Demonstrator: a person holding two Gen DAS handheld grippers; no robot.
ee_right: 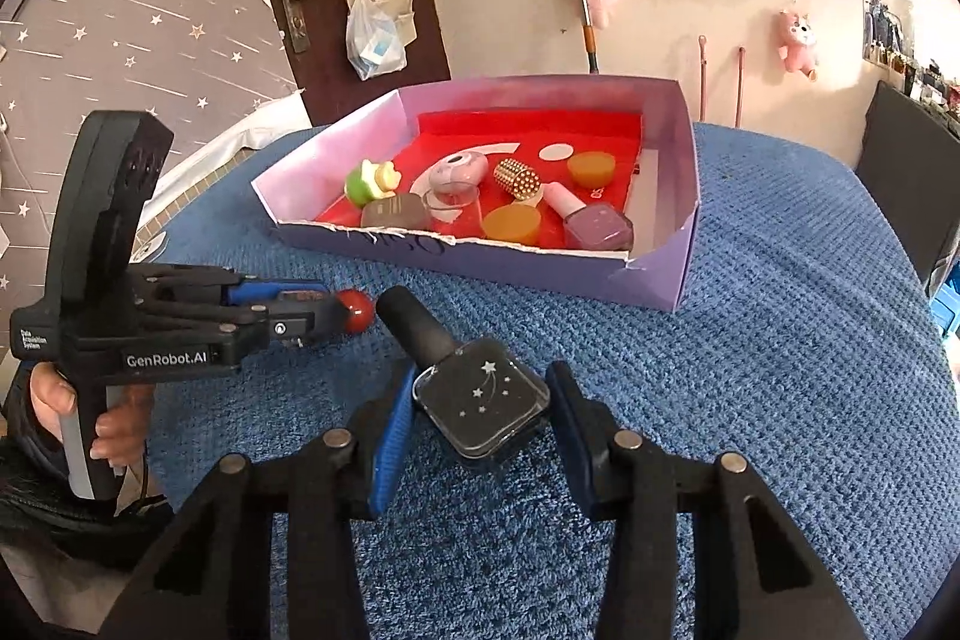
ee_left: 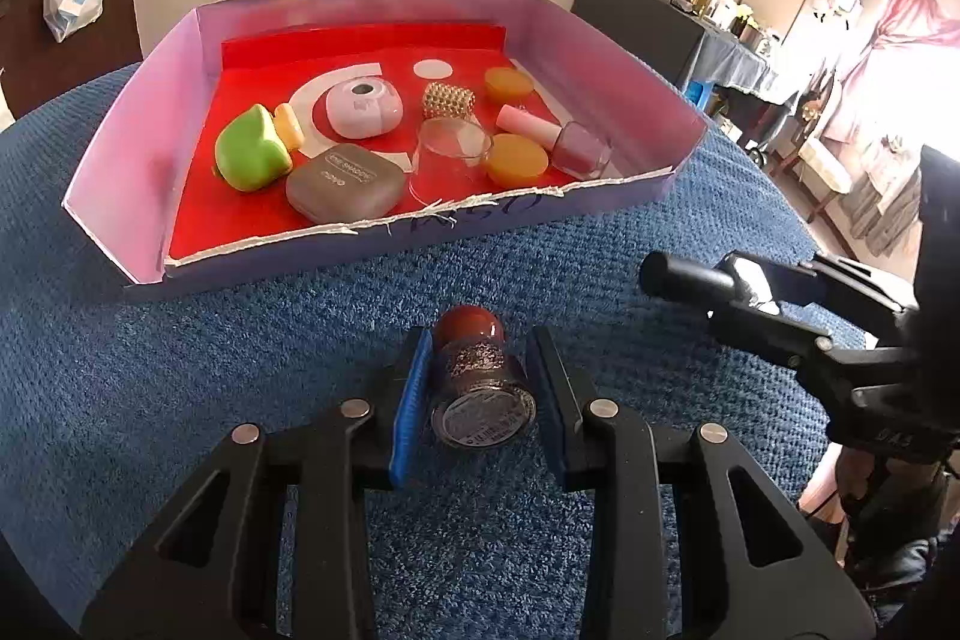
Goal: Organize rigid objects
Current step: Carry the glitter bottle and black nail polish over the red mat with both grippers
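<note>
Over the blue carpeted table [ee_left: 180, 370], both angled downward near the purple box [ee_left: 630, 196]: left gripper [ee_left: 480, 388] clamped a red-capped glitter bottle [ee_left: 480, 388]; right gripper [ee_right: 480, 418] clamped a black square star-printed bottle [ee_right: 480, 400].

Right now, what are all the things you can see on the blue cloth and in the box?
Box: one, lilac walls, red floor, on the blue cloth.
Frog-shaped toy: one, green, box's left side.
Round gadget: one, pale pink, box middle.
Flat case: one, grey-brown, near the front wall.
Clear cup: one, see-through, lying tipped beside the case.
Studded roll: one, gold, behind the cup.
Round lids: two, orange, box's right half.
Pink polish bottle: one, pink, lying at the right.
Glitter bottle: one, red cap, held in the left gripper.
Black polish bottle: one, black with stars, held in the right gripper.
Hand: one, holding the left gripper's handle.
</note>
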